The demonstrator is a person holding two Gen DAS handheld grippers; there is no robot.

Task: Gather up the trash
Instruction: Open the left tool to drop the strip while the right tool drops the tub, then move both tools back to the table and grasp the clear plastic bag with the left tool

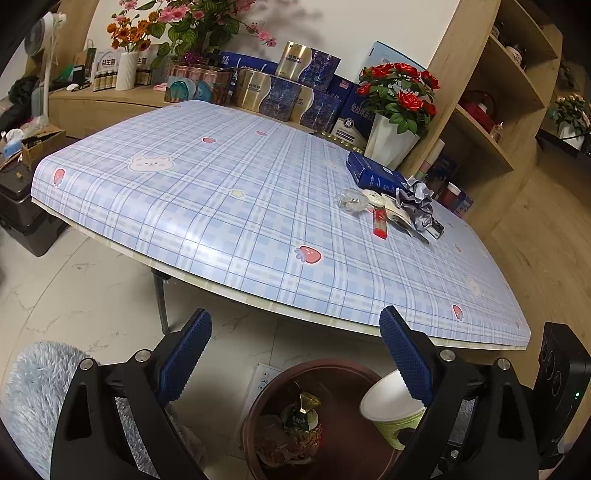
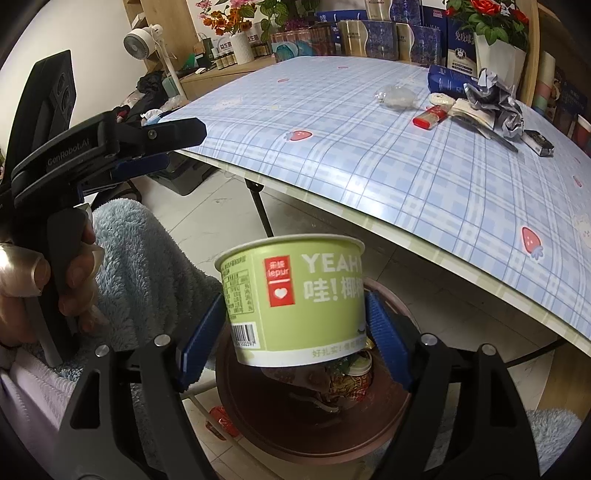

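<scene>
clearly "lepur" and "yeah" on green cup point(image 2: 295, 302)

Red roses in a white vase point(image 1: 391, 142) standing at the table's far corner; white fan point(image 2: 142, 38) sitting by the wall; fluffy blue blanket point(image 2: 147, 266) lying beside the table point(image 1: 221, 206).

White marble-look floor point(image 1: 92, 288); wooden shelving point(image 1: 491, 122) right; bench point(image 1: 221, 206) in blue plaid cover; white wall point(image 1: 388, 26).

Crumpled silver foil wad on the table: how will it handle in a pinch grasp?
The crumpled foil wad probably weighs little and crushes under the fingers. Its irregular folds should resist rolling. It lies against the papers, so lifting it may drag them.
</scene>
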